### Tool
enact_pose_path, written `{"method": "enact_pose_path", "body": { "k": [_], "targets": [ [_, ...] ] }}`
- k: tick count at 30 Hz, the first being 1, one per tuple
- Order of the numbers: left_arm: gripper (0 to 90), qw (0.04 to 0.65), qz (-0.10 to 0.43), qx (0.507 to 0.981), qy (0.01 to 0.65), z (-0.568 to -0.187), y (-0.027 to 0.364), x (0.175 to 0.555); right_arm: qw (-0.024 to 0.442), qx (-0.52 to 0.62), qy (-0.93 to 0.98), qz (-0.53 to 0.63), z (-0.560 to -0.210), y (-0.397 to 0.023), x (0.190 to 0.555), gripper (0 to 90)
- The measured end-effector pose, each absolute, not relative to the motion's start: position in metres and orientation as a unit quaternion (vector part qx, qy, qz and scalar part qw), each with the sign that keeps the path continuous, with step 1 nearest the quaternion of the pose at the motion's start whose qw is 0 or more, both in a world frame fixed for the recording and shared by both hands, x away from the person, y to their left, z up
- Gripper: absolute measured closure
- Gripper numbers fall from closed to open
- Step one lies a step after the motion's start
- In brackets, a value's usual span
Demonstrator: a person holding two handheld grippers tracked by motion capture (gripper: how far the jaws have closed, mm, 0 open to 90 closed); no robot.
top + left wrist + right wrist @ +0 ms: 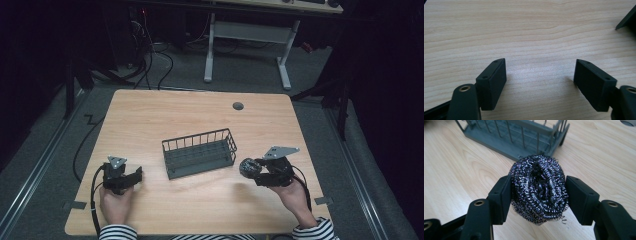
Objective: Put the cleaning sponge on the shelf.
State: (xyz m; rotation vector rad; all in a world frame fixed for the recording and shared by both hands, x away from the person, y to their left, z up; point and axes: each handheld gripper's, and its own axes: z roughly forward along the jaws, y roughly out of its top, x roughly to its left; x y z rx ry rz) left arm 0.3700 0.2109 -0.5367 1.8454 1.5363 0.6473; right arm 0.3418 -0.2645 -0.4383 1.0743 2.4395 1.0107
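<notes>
Dim surroundings, evenly lit, sharp.

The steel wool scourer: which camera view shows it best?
The right gripper view shows the steel wool scourer best: it is close and sharp, with its coiled wire strands clear, pressed between the right tongs. In the high view it is a small dark ball at the tip of those tongs, beside the grey wire basket.

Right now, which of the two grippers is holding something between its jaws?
The right gripper: its jaws press on a steel wool scourer. The left gripper stands open over bare table.
</notes>
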Motion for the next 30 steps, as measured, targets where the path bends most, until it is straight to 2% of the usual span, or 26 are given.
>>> {"method": "enact_pose_path", "body": {
  "k": [22, 30],
  "targets": [
    [26.3, 0.322, 0.246, 0.702, 0.585, -0.537, 0.211, 0.370, 0.163, 0.332, 0.844, 0.389, -0.376, -0.242, 0.362, 40.9],
    [26.2, 0.324, 0.245, 0.702, 0.585, -0.537, 0.211, 0.370, 0.161, 0.325, 0.846, 0.391, -0.366, -0.230, 0.375, 40.9]
  ]
}}
